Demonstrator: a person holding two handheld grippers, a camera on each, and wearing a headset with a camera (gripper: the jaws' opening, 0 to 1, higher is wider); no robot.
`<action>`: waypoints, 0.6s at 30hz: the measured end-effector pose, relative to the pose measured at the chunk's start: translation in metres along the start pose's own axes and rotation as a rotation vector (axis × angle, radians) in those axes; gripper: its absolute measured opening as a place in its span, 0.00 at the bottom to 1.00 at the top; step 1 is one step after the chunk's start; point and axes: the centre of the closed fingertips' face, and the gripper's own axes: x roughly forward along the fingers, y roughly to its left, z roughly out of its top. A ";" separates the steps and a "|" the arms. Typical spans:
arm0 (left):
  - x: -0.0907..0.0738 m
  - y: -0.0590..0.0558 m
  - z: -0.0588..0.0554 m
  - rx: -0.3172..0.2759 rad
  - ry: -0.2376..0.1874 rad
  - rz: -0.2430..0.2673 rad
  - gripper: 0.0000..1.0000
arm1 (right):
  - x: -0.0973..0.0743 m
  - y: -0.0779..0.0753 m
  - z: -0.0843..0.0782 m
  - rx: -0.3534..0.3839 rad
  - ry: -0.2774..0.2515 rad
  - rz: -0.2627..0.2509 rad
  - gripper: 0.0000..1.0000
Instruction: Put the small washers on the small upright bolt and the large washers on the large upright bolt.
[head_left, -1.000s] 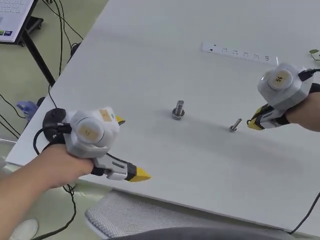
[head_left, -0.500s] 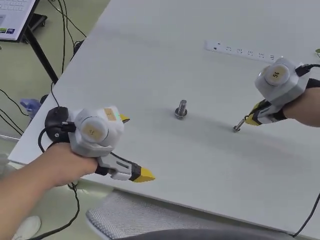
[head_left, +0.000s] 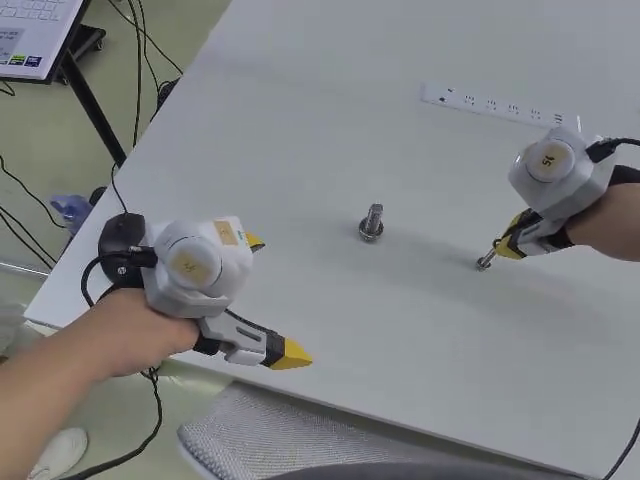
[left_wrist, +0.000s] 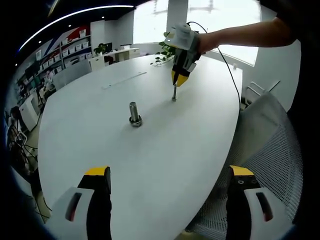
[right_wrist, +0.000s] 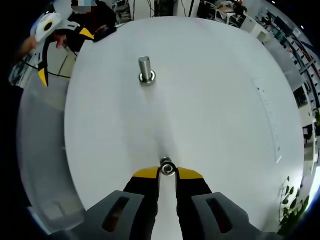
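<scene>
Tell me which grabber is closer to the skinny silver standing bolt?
Right. The right gripper pinches the thin silver upright bolt; the left gripper hangs open, far off at the white table near edge.

counted: two upright bolts, one large bolt (head_left: 371, 222) and one small bolt (head_left: 486, 259); two grippers, left gripper (head_left: 272, 297) and right gripper (head_left: 503, 248); one power strip (head_left: 495, 105); one table (head_left: 300, 120).

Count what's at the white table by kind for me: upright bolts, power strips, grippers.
Upright bolts: 2, the large bolt and the small bolt
Power strips: 1, the power strip
Grippers: 2, the left gripper and the right gripper
Total: 5
</scene>
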 end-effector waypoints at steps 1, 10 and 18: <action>0.000 0.000 0.000 -0.001 -0.001 0.000 0.97 | 0.000 0.000 0.000 -0.001 0.001 0.000 0.13; 0.002 0.003 0.000 -0.006 0.003 0.002 0.95 | 0.009 0.001 -0.003 -0.005 0.018 0.012 0.13; 0.003 0.000 -0.002 -0.015 0.006 -0.002 0.94 | 0.017 0.001 -0.005 -0.008 0.024 0.021 0.13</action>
